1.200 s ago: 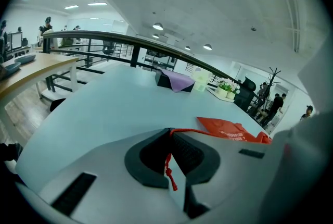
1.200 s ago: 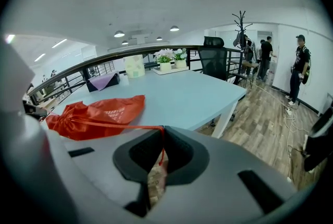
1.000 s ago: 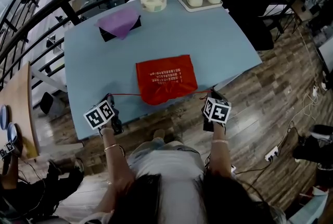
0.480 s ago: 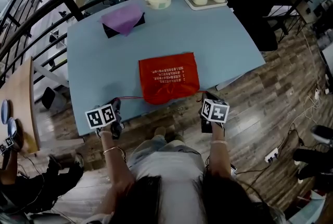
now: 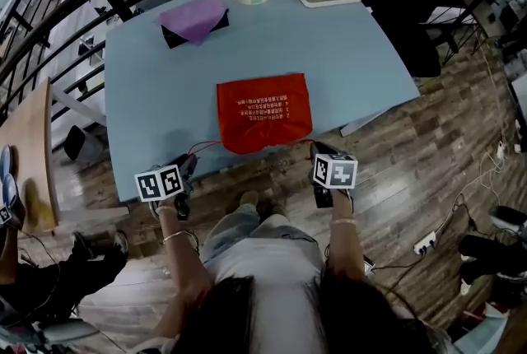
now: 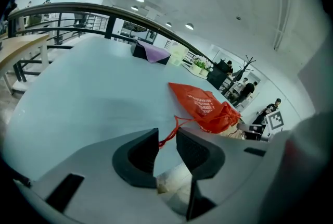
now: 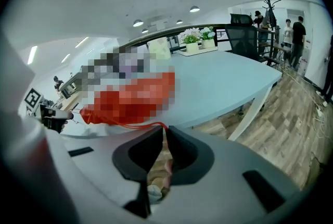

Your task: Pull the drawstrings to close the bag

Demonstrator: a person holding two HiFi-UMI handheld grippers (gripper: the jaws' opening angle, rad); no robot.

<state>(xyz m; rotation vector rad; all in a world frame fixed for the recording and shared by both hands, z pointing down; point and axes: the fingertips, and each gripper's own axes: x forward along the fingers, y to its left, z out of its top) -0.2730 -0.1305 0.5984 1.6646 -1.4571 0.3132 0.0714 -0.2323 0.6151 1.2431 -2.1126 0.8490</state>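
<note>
A red bag lies flat by the near edge of a pale blue worktop, its gathered mouth facing me. My left claw, at the near left, has just been opening and is now released. The left drawstring passes between its parted jaws. My right claw, at the near right, is clenched on the right drawstring.

My left gripper points forward and down. Its jaws have just been opening and now stand apart, with the left drawstring running loose through the gap. My right gripper tilts down the same way, jaws pressed together on the right drawstring. My left forearm and right forearm reach forward, well apart.
</note>
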